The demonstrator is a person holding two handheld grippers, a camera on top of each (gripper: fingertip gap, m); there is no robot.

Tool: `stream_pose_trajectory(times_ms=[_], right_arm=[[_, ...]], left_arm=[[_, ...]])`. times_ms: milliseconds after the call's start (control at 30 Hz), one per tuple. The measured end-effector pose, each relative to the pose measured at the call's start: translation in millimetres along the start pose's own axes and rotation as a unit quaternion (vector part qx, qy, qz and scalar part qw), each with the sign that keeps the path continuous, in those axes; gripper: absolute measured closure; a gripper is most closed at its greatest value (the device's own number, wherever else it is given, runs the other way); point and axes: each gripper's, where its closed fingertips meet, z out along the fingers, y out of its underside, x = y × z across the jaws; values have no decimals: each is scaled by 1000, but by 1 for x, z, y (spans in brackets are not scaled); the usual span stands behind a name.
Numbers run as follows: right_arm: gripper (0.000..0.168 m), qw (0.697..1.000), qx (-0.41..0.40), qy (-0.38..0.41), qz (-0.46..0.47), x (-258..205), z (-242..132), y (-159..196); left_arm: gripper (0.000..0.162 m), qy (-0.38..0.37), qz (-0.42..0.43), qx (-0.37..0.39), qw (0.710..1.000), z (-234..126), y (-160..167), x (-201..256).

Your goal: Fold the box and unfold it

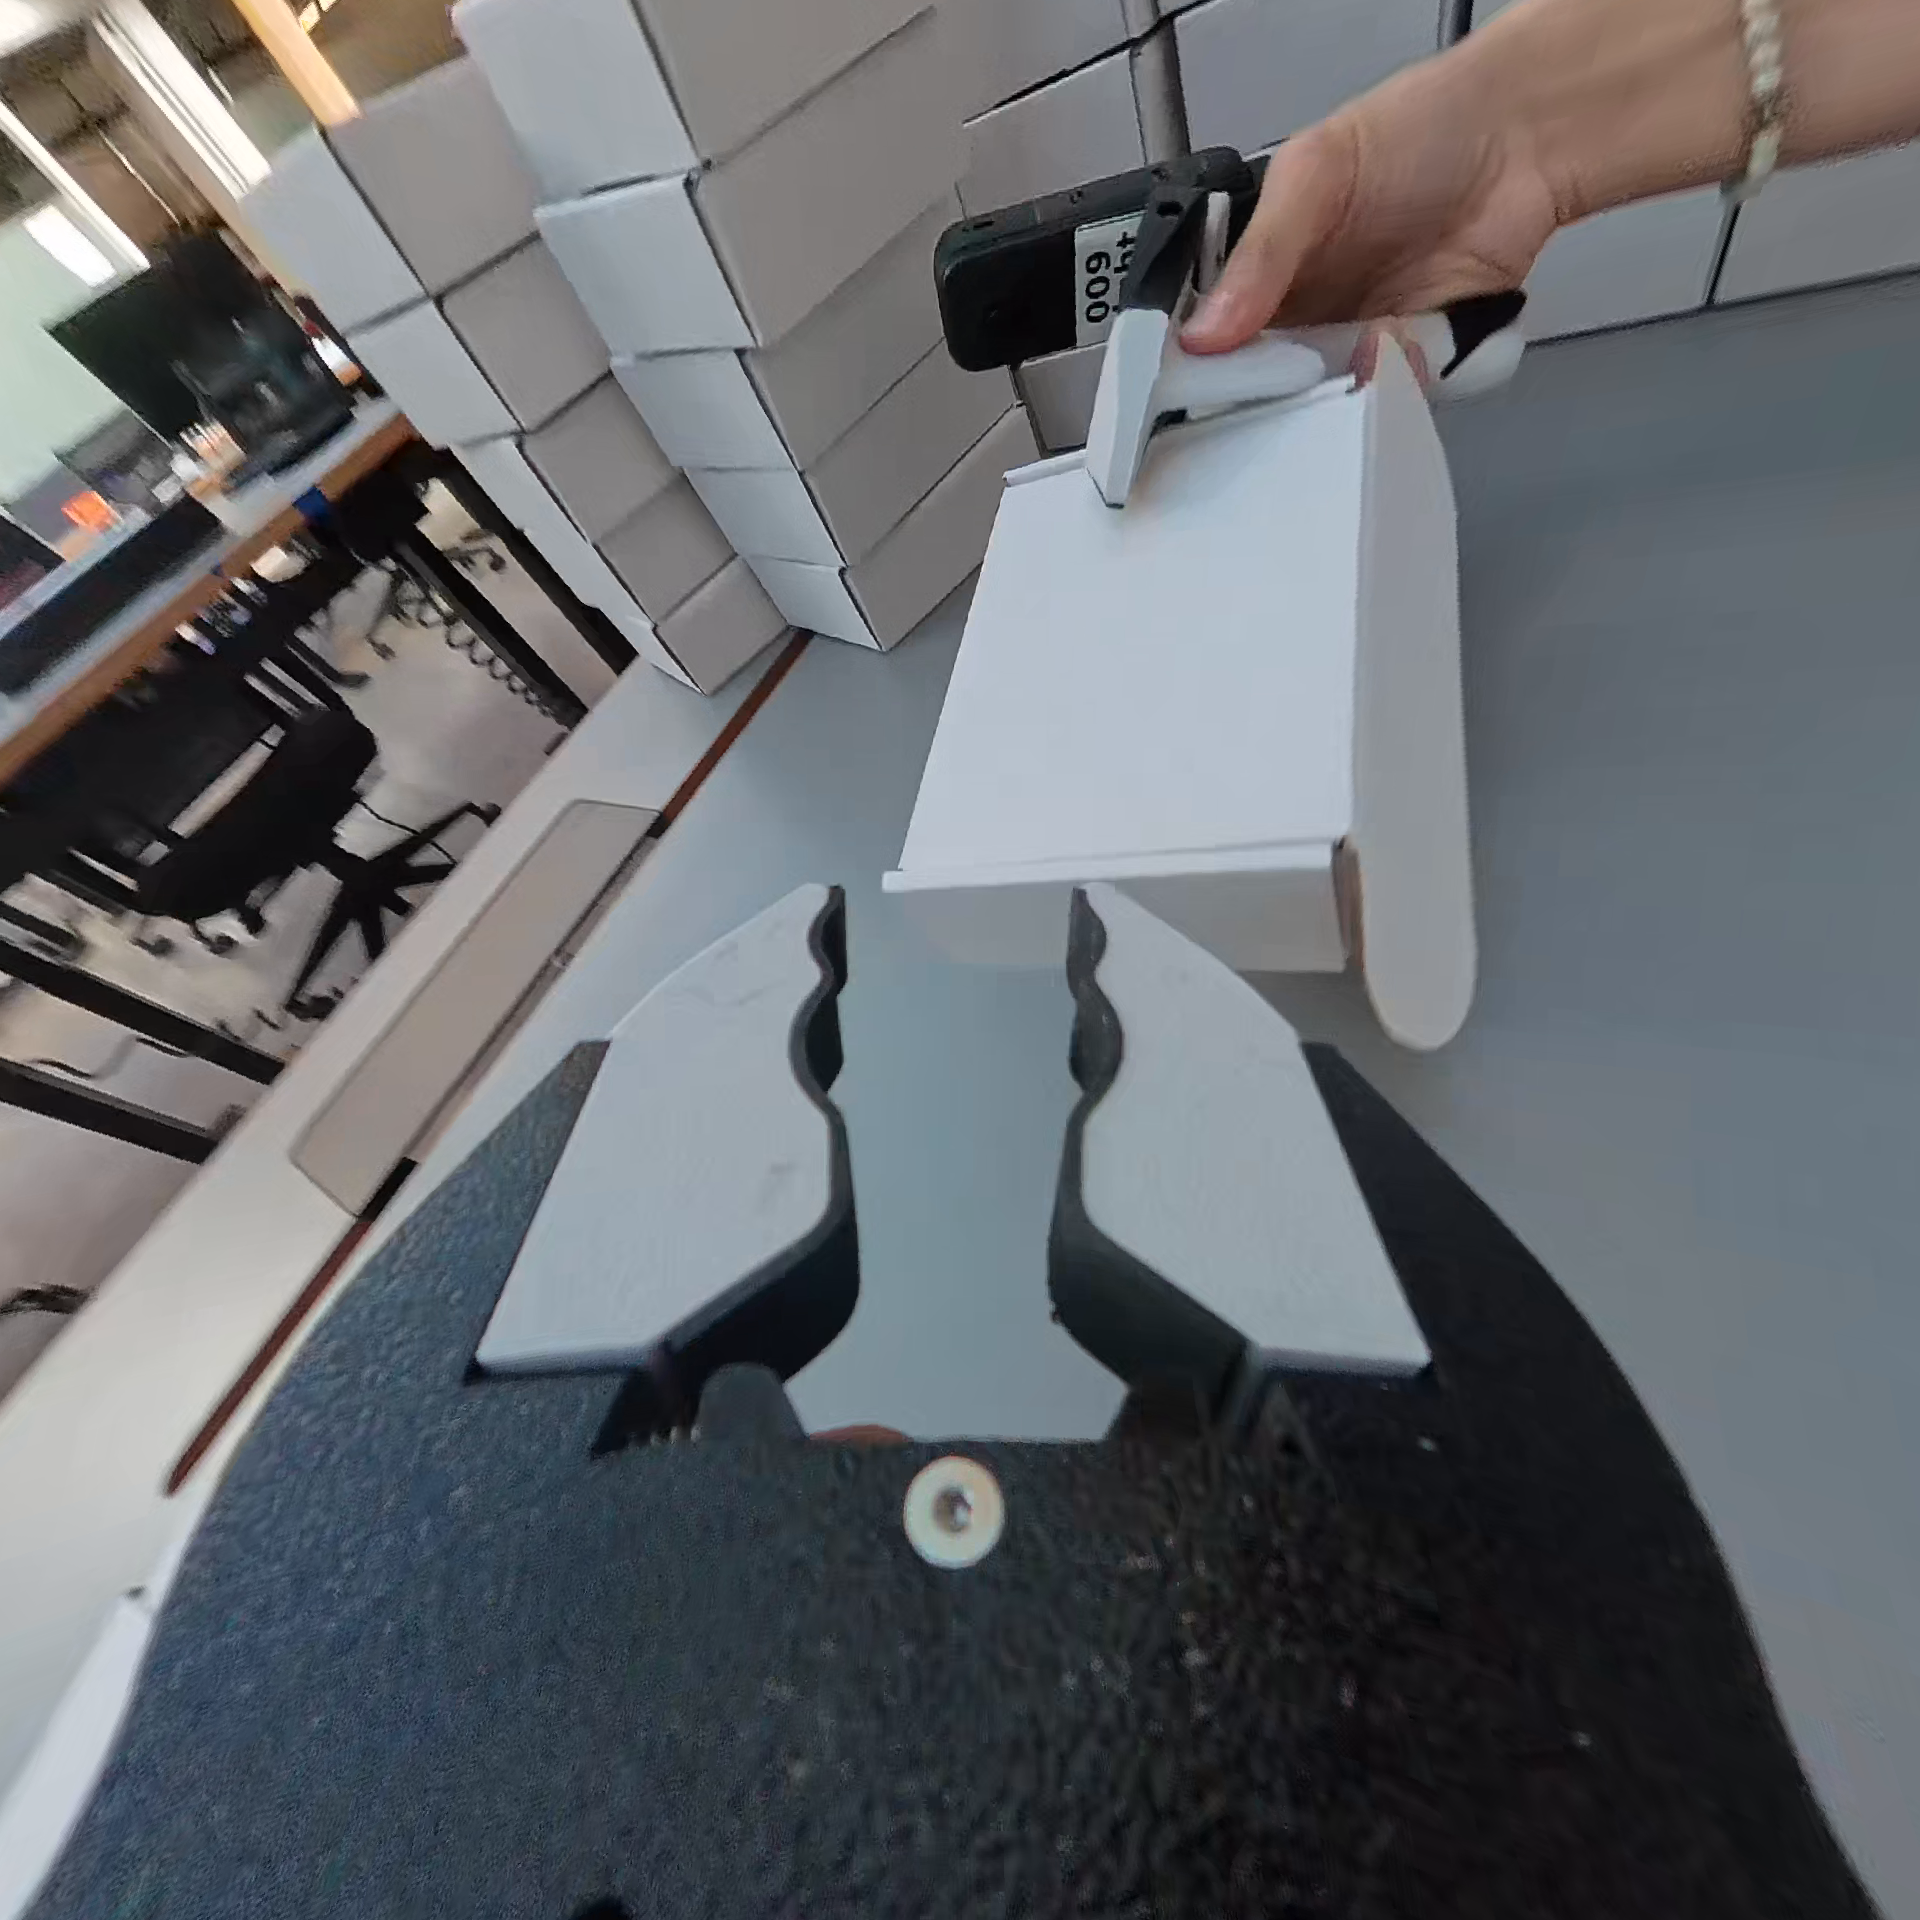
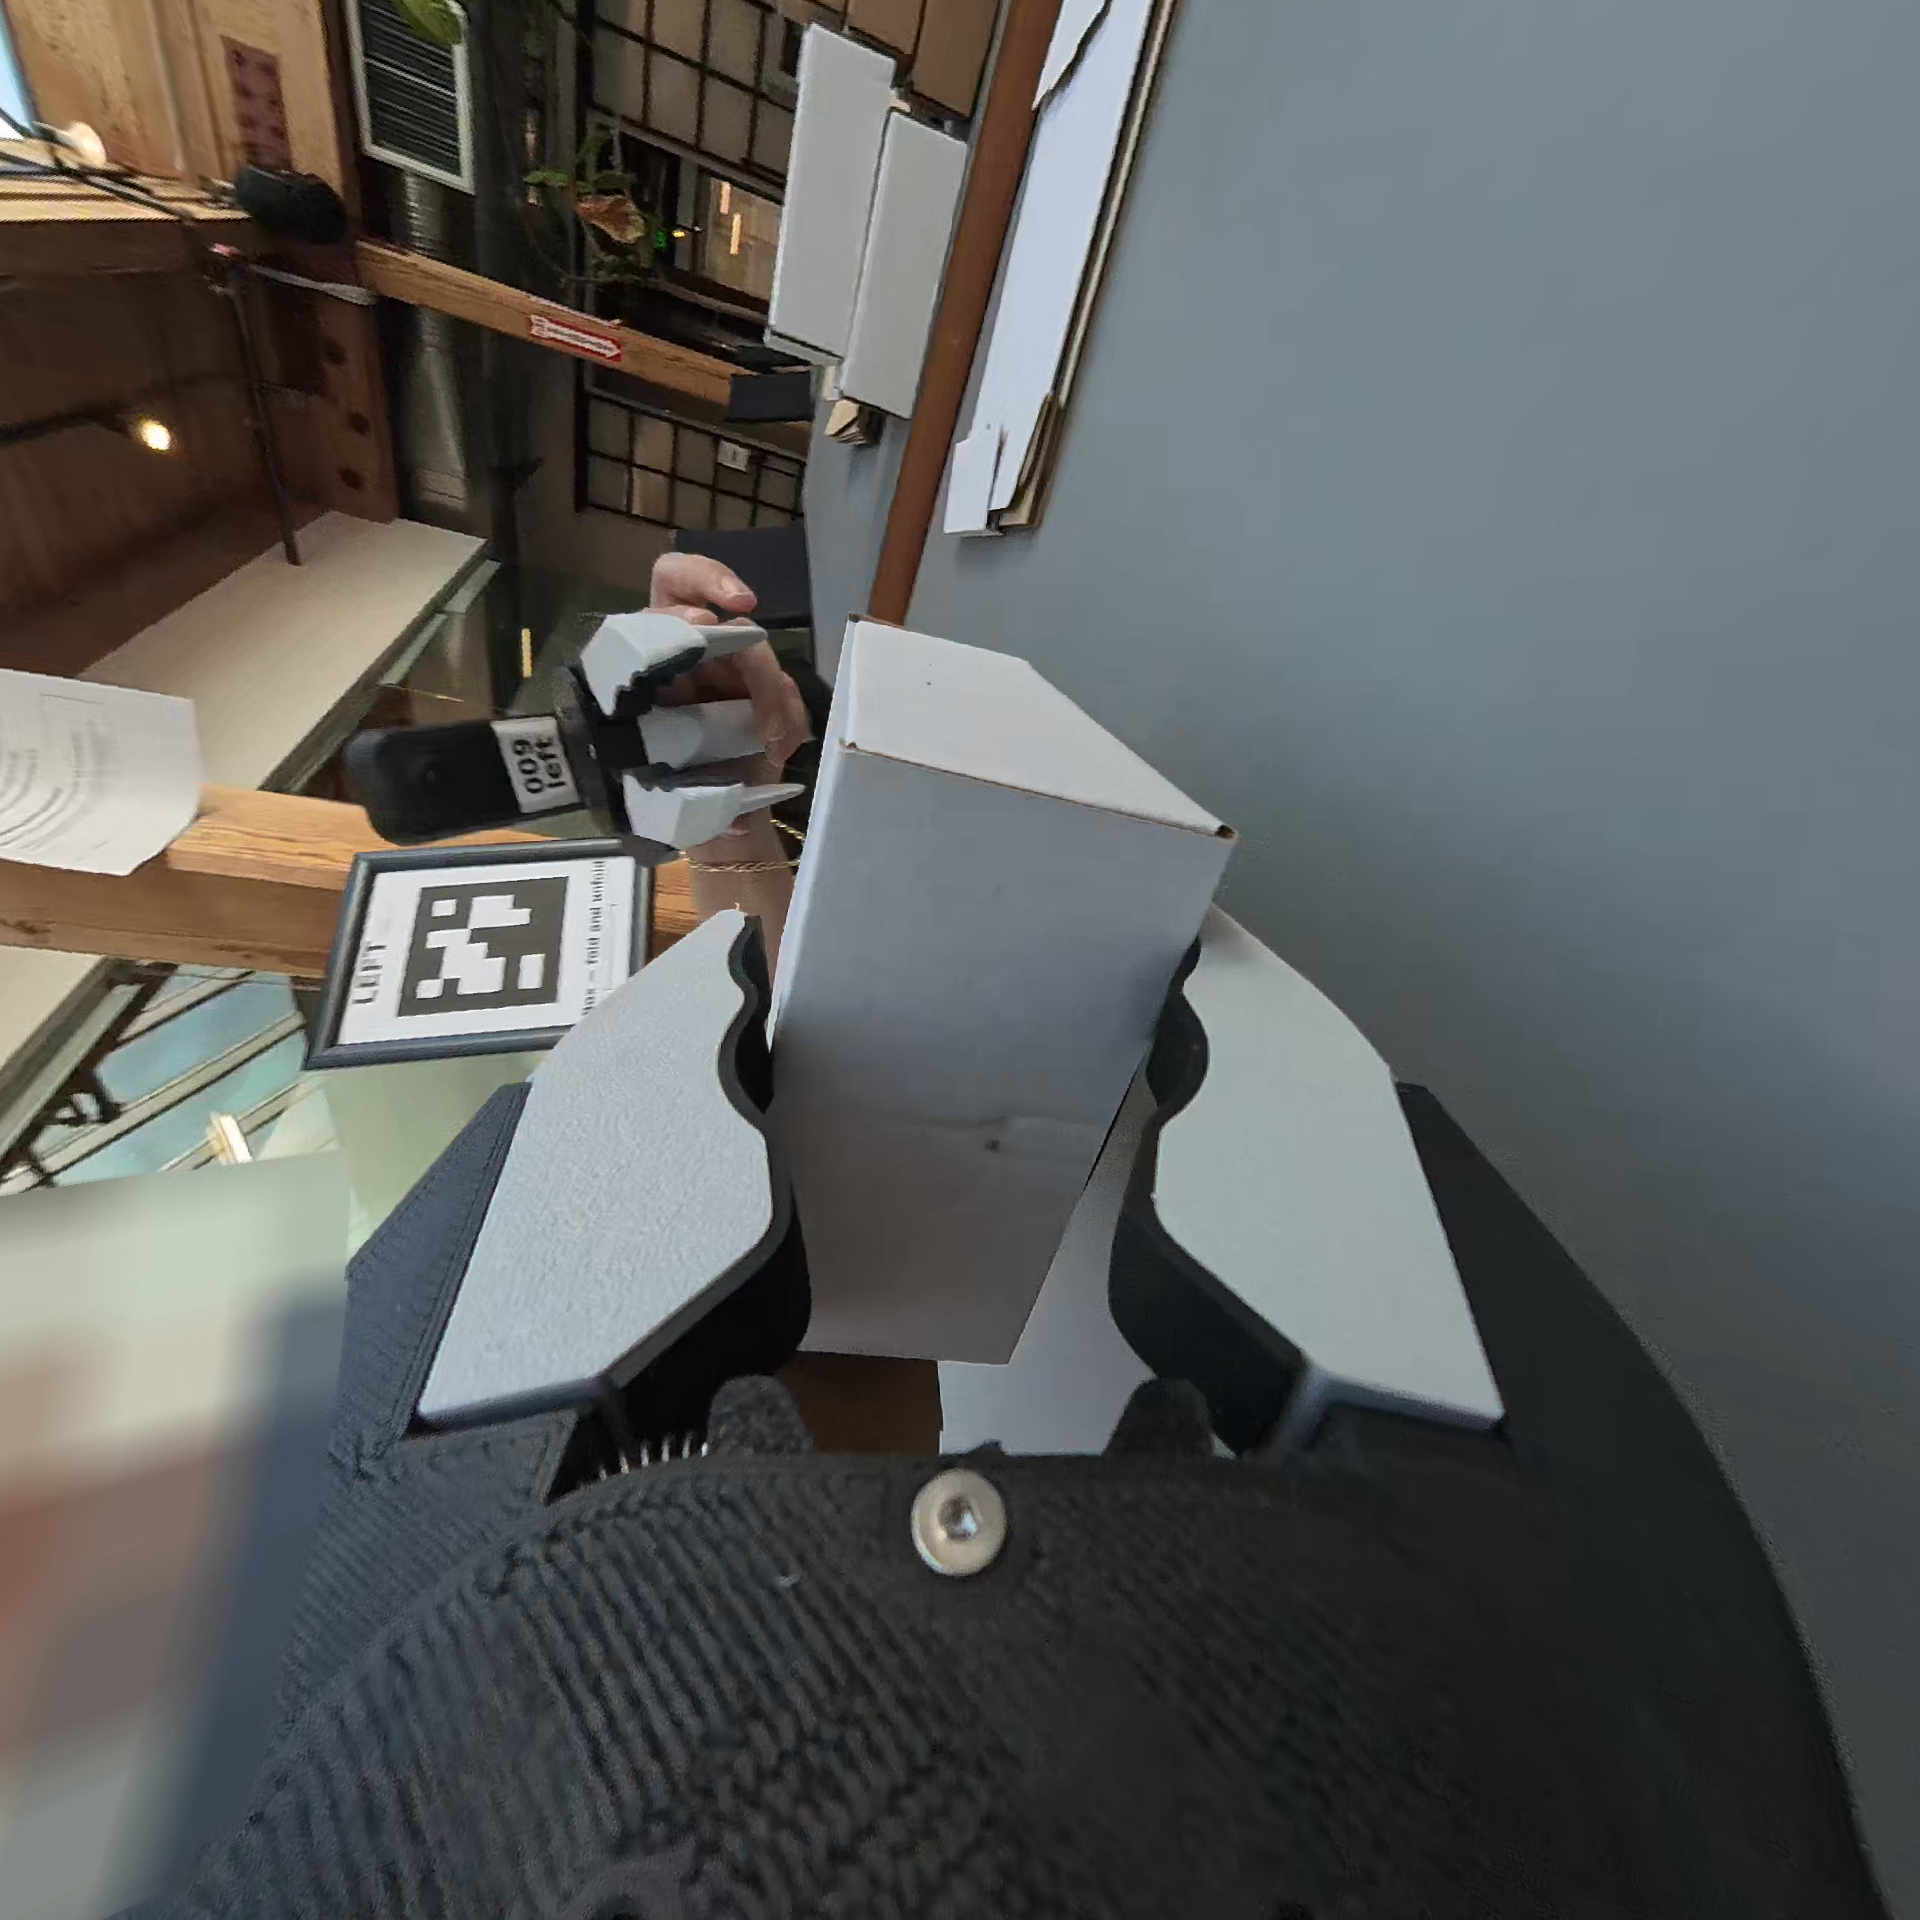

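Observation:
A white cardboard box [image 1: 1132, 686] lies folded up on the grey table [image 1: 1662, 831], its lid down and a rounded side flap [image 1: 1418, 727] sticking out on the right. My right gripper [image 1: 1138, 457] is shut on the box's far end, one finger on top. In the right wrist view the box [image 2: 987, 987] sits between both fingers of that gripper [image 2: 971, 966]. My left gripper [image 1: 956, 935] is open and empty, its tips just short of the box's near end. It also shows open in the right wrist view [image 2: 717, 727], beyond the box.
Stacks of folded white boxes [image 1: 727, 364] stand at the back left, with more behind a metal pole [image 1: 1164, 83]. The table's left edge [image 1: 623, 831] drops to the floor and chairs. Flat cardboard blanks [image 2: 1039, 312] and a framed marker card [image 2: 488, 956] lie nearby.

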Motion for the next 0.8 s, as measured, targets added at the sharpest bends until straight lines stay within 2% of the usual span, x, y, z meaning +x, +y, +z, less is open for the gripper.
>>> stream_pose_trajectory(times_ms=[67, 167, 267, 367, 467, 700, 767, 800], right_arm=[[96, 999, -2, -43, 25, -9, -7, 4], [96, 996, -2, -84, 30, -18, -15, 8], [96, 991, -4, -131, 36, -31, -17, 13], [96, 989, -23, -141, 29, -36, -10, 22], [96, 988, -26, -150, 33, -40, -4, 26], [96, 987, -36, -153, 38, -45, 4, 31], [96, 987, -43, -151, 34, -45, 8, 34], [97, 987, -39, -152, 38, -45, 9, 33]], left_arm=[[104, -52, 123, 5, 991, -11, -9, 2], [85, -109, 288, 6, 951, -18, -19, 15], [74, -138, 437, 5, 889, -13, -20, 37], [70, -175, 539, 40, 823, -5, -29, 57], [71, -192, 587, 79, 782, 2, -42, 74], [71, -172, 638, 105, 743, 17, -57, 96], [85, -166, 651, 107, 733, 20, -57, 101], [86, -158, 656, 111, 730, 21, -56, 105]])
